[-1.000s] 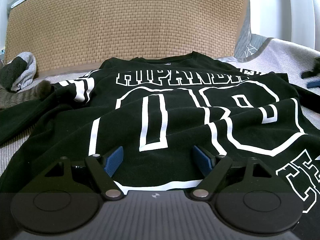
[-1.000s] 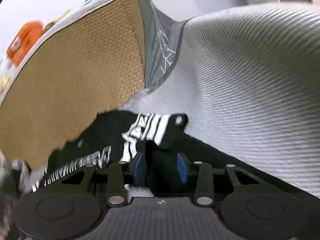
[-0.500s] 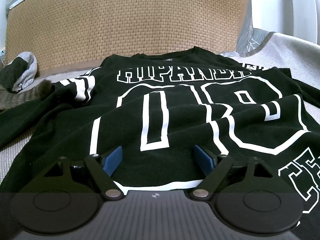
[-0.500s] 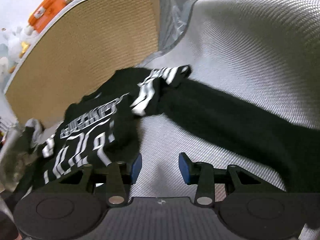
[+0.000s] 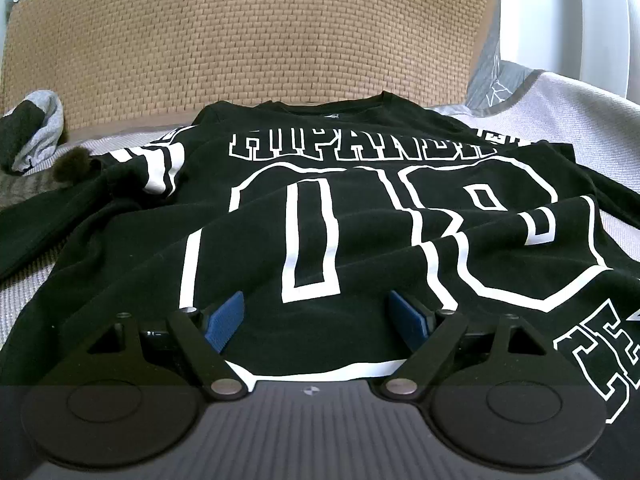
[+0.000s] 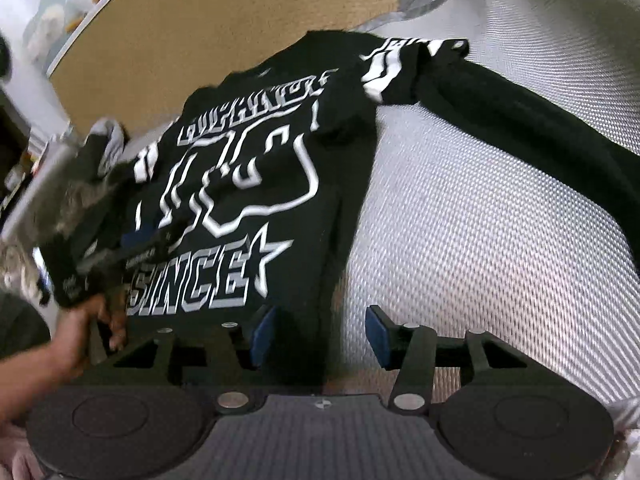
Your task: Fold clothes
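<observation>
Having let go of the sleeve [image 6: 520, 120], the right gripper [image 6: 320, 336] (jaws just widened, nothing between) retreats toward the shirt [image 5: 320, 220] hem; left gripper [image 5: 316, 316] hovers released.

The black shirt [image 6: 280, 184] bears white outlined digits "08" and the word "SINCE" beside a star.

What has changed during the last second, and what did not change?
The right claw let go of the striped sleeve and drew back toward the shirt's lower side edge; its jaws have just been opening, empty. The sleeve now lies stretched across the grey cover. The left claw stayed open over the shirt front.
</observation>
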Tool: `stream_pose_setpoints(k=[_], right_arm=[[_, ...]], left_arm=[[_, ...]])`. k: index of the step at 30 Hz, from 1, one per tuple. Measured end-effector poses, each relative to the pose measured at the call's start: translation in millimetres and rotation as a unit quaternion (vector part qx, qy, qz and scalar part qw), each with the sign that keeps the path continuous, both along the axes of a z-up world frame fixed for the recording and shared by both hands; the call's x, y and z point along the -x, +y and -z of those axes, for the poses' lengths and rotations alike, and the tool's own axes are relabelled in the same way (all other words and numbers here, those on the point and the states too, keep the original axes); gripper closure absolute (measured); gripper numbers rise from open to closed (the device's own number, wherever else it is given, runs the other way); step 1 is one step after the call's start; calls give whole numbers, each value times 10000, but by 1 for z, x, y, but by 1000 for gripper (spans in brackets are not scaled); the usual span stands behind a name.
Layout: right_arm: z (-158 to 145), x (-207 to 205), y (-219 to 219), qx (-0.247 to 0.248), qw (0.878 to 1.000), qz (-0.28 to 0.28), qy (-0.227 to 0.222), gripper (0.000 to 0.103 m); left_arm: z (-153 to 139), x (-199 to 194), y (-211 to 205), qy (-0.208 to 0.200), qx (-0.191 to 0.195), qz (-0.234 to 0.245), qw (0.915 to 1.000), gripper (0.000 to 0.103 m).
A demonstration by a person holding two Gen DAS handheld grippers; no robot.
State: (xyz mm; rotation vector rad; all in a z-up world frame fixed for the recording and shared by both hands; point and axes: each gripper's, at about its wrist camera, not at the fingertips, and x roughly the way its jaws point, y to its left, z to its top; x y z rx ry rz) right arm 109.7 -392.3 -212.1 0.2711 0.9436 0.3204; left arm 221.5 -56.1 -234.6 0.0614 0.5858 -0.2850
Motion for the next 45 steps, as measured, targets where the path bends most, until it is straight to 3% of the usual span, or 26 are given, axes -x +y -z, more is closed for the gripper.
stream_pose_setpoints(k=[4, 9, 14, 22, 25, 27, 30, 34, 37, 41, 45], right_arm=[[1, 13, 3, 253, 9996, -154, 27, 49], [17, 20, 9, 697, 9961, -374, 387, 52], [32, 27, 13, 1505, 9841, -469, 819, 53], [19, 31, 2, 1379, 9877, -516, 535, 54], [23, 29, 0, 1146, 9895, -603, 640, 53], [39, 27, 6, 1128, 9843, -838, 1068, 56], [58, 30, 17, 1773, 9720, -1013, 1160, 55], [64, 26, 12, 1725, 9719, -801, 1386, 55], [70, 29, 14, 2027, 9640, -942, 1436, 52], [75, 32, 10, 2032, 9611, -804, 1687, 52], [56, 40, 14, 2139, 9577, -1194, 1512, 53]], left_arm=[[-1, -1, -1, 26, -17, -32, 10000, 20], [-3, -3, -4, 104, -135, -166, 9997, 16], [-3, -2, -4, 86, -155, -198, 9996, 16], [-3, -2, -4, 54, -156, -209, 9996, 14], [-3, -2, -3, 41, -129, -202, 9997, 14], [-4, -3, -3, 52, -107, -195, 9997, 14], [-4, -4, -2, 71, -74, -186, 9998, 14], [-4, -4, -2, 70, -69, -181, 9998, 14], [-4, -3, -2, 67, -71, -180, 9998, 14], [-4, -3, -3, 67, -84, -186, 9998, 14], [-4, -2, -3, 54, -88, -193, 9998, 14]])
